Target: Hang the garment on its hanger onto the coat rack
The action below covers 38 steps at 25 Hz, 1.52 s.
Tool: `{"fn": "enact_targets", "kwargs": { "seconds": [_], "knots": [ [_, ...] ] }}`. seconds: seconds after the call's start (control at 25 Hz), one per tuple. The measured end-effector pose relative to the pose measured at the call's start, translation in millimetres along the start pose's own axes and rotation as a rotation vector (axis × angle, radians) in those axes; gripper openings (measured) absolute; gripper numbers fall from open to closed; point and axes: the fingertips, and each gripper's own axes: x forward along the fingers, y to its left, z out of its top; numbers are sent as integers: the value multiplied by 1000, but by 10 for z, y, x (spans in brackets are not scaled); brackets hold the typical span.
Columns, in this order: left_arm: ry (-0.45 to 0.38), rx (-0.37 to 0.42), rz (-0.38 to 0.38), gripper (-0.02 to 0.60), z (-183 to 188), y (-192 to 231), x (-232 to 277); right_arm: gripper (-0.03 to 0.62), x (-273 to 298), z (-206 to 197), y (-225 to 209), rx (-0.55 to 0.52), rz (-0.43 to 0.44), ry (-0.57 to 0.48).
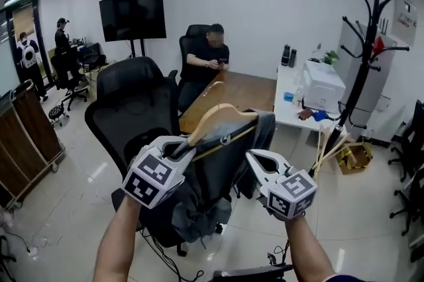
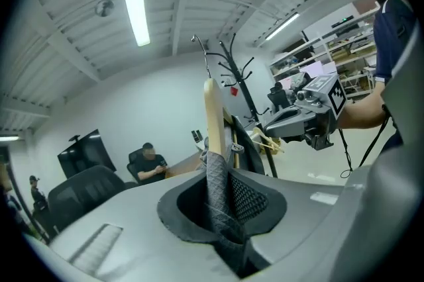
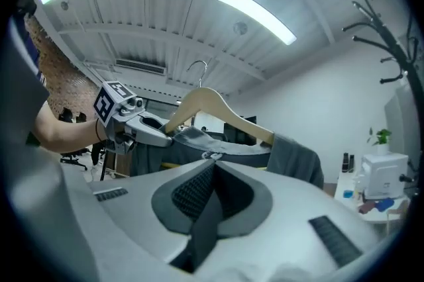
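Your left gripper [image 1: 189, 149] is clamped on the garment [image 1: 212, 188] where the grey cloth wraps the near end of the wooden hanger [image 1: 222, 114]. In the left gripper view a strip of knit fabric is pinched between the jaws and the hanger's arm rises straight out of them. Your right gripper [image 1: 255, 158] has its jaws drawn together on a dark strip of the same cloth, just under the zip pull [image 3: 212, 155] at the collar. You hold the hanger in the air between the two grippers, above the seat of the black office chair [image 1: 119, 85]. In the head view its long axis runs across in front of you, from your left gripper up to its peak and over to the right shoulder, so the left end sits lower than the right. In the right gripper view its wire hook [image 3: 197, 65] points up toward the ceiling. The garment drapes down from the hanger in loose folds, and its right shoulder spills over the far end of the wood. The coat rack [image 1: 366, 42] stands upright at the right of the room, well apart from the hanger, and the hook is on none of its arms.
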Motion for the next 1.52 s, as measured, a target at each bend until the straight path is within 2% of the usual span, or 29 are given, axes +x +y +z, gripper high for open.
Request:
{"fn": "enact_targets", "kwargs": {
  "seconds": [0.28,0.48,0.68,0.84,1.0,1.24,1.52],
  "knots": [
    [-91,118,-256,64,725,-876,600,3,-1054,-22,-564,11,-237,-38],
    [-171,101,-437,64,1123,-1570,1052,3,-1753,-100,-864,25,-392,-24],
    [-232,128,-536,65,1593,-2095,1450,3,-2254,-71,-1121,6,-503,-29],
    [-258,121,-610,64,1927,-2446,1782,3,-2581,-81,-1355,-5,-572,-26],
    [-266,126,-651,66,2288,-2702,2104,3,-2877,-26,-1608,-19,-630,-28],
    [-252,158,-656,66,2790,-3118,2636,3,-3349,31,-2078,-47,-687,-37],
    [-225,179,-618,66,3130,-3213,3145,3,-3655,58,-2630,-70,-673,-37]
  ]
}}
